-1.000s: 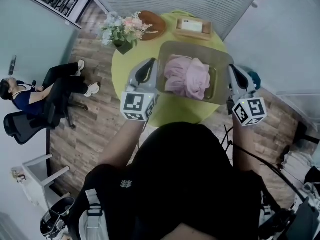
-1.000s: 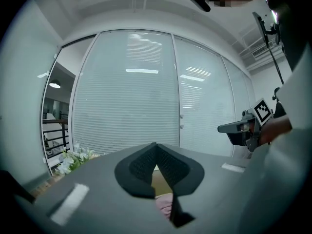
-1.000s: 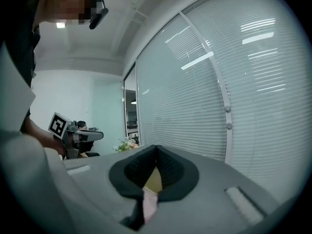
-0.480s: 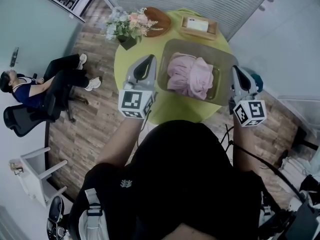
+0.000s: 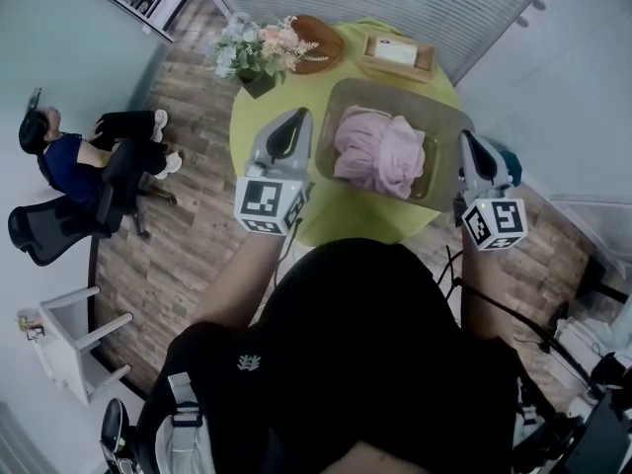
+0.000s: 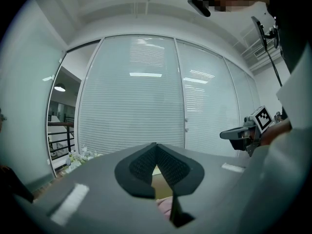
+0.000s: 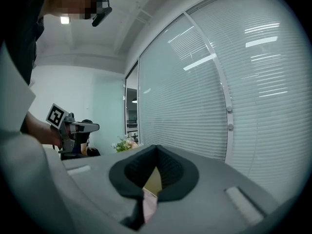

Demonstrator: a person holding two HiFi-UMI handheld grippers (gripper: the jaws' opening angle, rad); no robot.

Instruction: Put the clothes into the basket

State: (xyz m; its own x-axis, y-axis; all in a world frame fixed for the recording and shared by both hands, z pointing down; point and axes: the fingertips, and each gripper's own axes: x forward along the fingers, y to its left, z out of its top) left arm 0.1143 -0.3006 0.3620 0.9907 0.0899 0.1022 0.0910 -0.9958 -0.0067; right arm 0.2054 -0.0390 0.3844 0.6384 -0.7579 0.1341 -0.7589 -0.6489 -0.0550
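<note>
clothes (image 5: 380, 151), a soft pink bundle, lie heaped inside the tan basket (image 5: 395, 92) on the round yellow-green table (image 5: 346, 213), straight ahead of you. your left gripper (image 5: 294, 124) hangs in the air by the basket's left side and your right gripper (image 5: 470, 146) by its right side; neither touches anything. both claws are pressed together, with nothing pinched between them. the fabric looks light and limp, so it should sag and trail if lifted; a thick fold near the top of the heap looks a surer hold than a loose edge. as it lies, the load seems already in the basket. a bunch of flowers (image 5: 252, 49) stands at the table's far left, well apart.
</note>
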